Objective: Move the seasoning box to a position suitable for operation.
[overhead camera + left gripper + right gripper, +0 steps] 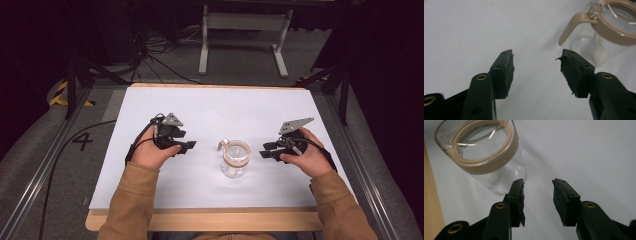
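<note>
The jar (235, 159) stands on the table (210, 107); left claw (186, 146) left of it; right claw (266, 150) right.

A clear glass jar (235, 159) (tan collar at its rim) stands on the white surface (215, 107) between the left tongs (186, 147) and right tongs (266, 151), touching neither.

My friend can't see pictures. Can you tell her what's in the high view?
A clear glass jar with a tan ring stands on a white table. A person's hands hold open tongs on each side of it, the left tongs and right tongs both pointing at the jar without touching it.
</note>
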`<state>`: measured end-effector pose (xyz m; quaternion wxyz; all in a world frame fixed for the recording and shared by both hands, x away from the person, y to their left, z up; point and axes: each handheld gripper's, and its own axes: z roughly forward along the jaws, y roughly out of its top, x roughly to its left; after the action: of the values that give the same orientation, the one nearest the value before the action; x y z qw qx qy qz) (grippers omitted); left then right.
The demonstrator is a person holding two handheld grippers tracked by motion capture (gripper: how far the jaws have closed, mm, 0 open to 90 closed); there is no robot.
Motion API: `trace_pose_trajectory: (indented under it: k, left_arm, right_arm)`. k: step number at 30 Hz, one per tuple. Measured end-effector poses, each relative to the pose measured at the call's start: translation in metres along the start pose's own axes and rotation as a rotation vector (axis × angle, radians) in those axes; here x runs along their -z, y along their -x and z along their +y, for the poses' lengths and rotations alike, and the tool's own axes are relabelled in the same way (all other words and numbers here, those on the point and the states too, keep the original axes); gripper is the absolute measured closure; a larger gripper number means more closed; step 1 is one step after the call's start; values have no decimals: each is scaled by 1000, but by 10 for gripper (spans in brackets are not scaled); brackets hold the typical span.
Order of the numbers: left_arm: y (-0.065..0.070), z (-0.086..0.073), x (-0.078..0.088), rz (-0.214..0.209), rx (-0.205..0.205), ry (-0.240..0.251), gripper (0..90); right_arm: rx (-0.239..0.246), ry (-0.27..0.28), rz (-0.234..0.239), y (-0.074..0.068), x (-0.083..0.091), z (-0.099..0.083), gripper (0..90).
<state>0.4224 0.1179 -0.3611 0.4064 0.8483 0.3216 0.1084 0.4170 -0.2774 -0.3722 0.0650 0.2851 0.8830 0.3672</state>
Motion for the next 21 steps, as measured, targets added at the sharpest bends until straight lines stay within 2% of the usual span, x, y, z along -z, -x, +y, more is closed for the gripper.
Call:
trace_pose_trajectory:
  k: [1,4,8,13,16,21]
  left_arm:
    - [2,1,1,-8,13,21,477]
    - [4,4,5,-25,7,57,500]
    - [8,5,6,-32,3,38,520]
    - [11,11,5,-53,-3,50,539]
    - [14,16,2,-72,-2,63,574]
    - [18,27,-8,-133,-32,74,623]
  right_arm:
    - [2,7,6,-1,1,1,625]
    - [8,6,9,-3,3,1,647]
    - [29,2,8,-5,6,2,683]
    - [40,4,10,-10,7,1,693]
    - [26,2,14,-12,11,-3,693]
    - [-5,-5,4,-12,17,-14,693]
